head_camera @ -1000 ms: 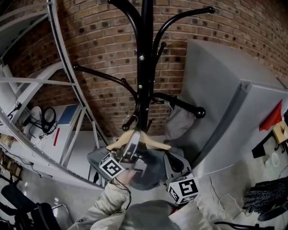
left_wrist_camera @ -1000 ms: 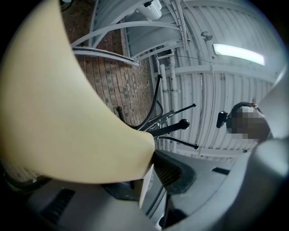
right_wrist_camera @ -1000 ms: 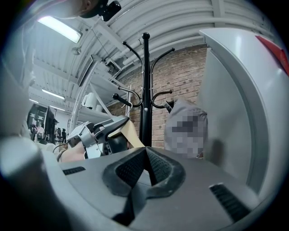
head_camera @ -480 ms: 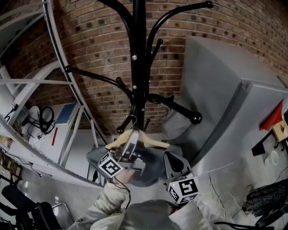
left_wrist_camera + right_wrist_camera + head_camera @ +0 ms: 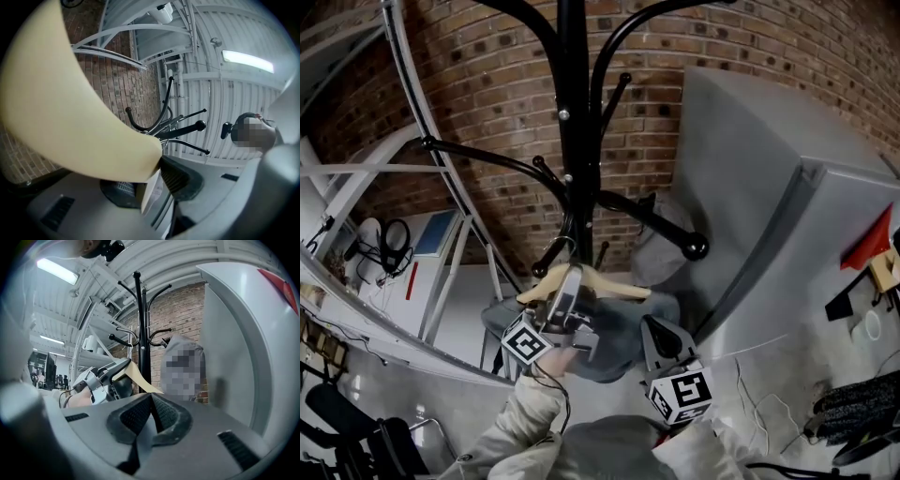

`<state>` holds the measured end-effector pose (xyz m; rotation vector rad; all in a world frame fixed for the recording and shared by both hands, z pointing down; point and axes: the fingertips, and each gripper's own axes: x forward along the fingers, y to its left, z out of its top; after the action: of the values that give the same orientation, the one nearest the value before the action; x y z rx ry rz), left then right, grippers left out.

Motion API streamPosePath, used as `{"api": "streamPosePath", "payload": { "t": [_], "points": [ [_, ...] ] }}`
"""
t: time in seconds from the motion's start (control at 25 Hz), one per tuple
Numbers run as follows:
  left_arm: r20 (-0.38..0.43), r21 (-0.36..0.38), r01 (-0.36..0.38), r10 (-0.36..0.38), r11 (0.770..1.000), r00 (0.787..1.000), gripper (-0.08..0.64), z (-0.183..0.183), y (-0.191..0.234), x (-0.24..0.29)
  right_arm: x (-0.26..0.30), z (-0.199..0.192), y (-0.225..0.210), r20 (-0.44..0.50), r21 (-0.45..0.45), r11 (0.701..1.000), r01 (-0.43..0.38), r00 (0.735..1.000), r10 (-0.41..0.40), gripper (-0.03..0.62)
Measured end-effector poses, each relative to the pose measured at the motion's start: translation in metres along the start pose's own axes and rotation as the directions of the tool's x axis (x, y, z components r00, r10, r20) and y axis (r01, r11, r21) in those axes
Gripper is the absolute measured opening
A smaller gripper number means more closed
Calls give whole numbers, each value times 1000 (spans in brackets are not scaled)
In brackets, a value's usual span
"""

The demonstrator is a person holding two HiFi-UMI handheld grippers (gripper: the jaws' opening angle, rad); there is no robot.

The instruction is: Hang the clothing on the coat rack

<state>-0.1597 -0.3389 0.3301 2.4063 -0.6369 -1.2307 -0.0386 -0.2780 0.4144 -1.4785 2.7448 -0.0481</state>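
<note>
Hanger (image 5: 614, 287) shifted left; right hand-held gripper's (image 5: 151, 401) view shows jaws closed.

hanger (image 5: 614, 287) just before the coat rack (image 5: 573, 112), brick wall (image 5: 487, 84) behind, cabinet (image 5: 750, 187) right.

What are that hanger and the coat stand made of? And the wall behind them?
Hanger: looks like pale wood, smooth and matte, judging by its cream colour.
Coat rack: probably metal tube in glossy black paint; it shines, and small screws show on the pole.
Wall: reddish brick with plain mortar lines.
</note>
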Motion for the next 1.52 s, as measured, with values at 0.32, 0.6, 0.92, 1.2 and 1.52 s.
{"api": "streamPosePath", "payload": {
  "t": [0.32,0.6,0.92,1.2,1.52],
  "points": [
    [34,-102,-49,52,994,998,137,-13,9,-13,-10,-9,-7,-23,26,1000,-9,1000,10,23],
    [-26,4,-157,157,988,987,135,-35,12,-36,-20,-27,-10,-45,60,997,-39,998,41,24],
    [-204,401,-239,340,885,918,10,-68,-19,-77,-27,-36,15,-55,78,992,-96,993,101,23],
    [-299,672,-174,479,720,826,8,-86,-42,-125,-28,-38,58,-54,76,992,-104,993,108,23],
    [-331,730,-172,562,662,758,8,-60,-71,-194,-41,-39,136,-69,67,993,-92,993,97,23]
  ]
}}
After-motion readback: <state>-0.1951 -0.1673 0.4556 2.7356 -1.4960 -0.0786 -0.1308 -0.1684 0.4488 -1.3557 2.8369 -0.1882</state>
